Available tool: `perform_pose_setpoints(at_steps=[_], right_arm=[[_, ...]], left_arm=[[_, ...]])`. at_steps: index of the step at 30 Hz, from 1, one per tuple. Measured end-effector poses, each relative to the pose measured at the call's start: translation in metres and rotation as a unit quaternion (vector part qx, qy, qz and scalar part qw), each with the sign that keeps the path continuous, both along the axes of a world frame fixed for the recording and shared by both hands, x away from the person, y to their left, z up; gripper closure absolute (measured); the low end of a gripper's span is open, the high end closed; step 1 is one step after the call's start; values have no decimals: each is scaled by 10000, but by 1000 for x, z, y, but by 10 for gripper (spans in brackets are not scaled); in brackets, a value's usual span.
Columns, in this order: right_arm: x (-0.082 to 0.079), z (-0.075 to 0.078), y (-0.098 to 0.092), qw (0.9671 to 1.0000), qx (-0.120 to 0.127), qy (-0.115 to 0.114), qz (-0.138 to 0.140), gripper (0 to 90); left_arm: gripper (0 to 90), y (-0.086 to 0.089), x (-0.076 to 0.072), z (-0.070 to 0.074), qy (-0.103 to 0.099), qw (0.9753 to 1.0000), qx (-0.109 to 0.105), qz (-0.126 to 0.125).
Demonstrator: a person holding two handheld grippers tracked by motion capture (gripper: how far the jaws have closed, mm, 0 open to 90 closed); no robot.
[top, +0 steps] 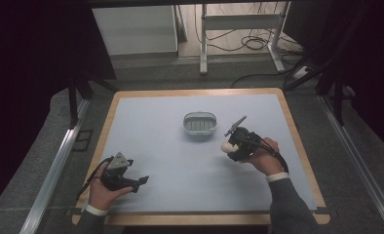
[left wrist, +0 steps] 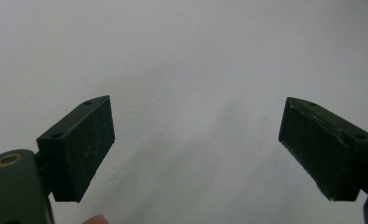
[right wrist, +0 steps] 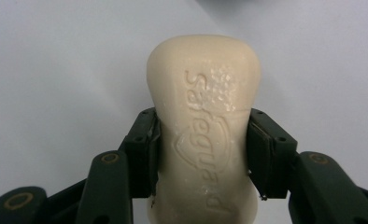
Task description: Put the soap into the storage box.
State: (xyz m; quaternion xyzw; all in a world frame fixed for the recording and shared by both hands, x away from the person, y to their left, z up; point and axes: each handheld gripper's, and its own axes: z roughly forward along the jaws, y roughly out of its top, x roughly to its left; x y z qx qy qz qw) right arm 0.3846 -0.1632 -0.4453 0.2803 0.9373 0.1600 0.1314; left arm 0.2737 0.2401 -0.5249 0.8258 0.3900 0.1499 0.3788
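A cream bar of soap [right wrist: 203, 126] with raised lettering sits clamped at its narrow waist between the jaws of my right gripper [right wrist: 201, 151]. In the high view that right gripper [top: 227, 145] is held just above the mat at the right, and the soap [top: 226, 145] pokes out toward the left. An oval pale-green soap dish [top: 200, 123] with a slotted floor rests on the mat a little beyond and left of it. My left gripper [top: 142, 181] lies near the front left of the mat. In the left gripper view my left gripper [left wrist: 196, 140] is open, with bare mat between the jaws.
The pale blue mat [top: 180, 161] covers a wooden-edged table [top: 297, 141]. Beyond the far edge stand a white cabinet [top: 136, 29] and a metal frame [top: 239, 22] with loose cables [top: 248, 41] on the floor. Metal rails [top: 53, 170] run along both sides.
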Motion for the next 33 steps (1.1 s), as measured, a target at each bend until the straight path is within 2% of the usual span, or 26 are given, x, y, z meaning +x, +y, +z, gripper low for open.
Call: perform_pose_setpoints(at_steps=[6, 15, 33], right_arm=[[7, 6, 3, 10000, 74, -30, 33, 495], [19, 12, 11, 9998, 61, -89, 140, 495], [34, 16, 27, 9996, 24, -118, 270, 495]], left_arm=[[110, -1, 0, -1, 15, 10000, 12, -16], [109, -1, 0, 0, -7, 10000, -7, -10], [109, -1, 0, 0, 9, 10000, -6, -22]])
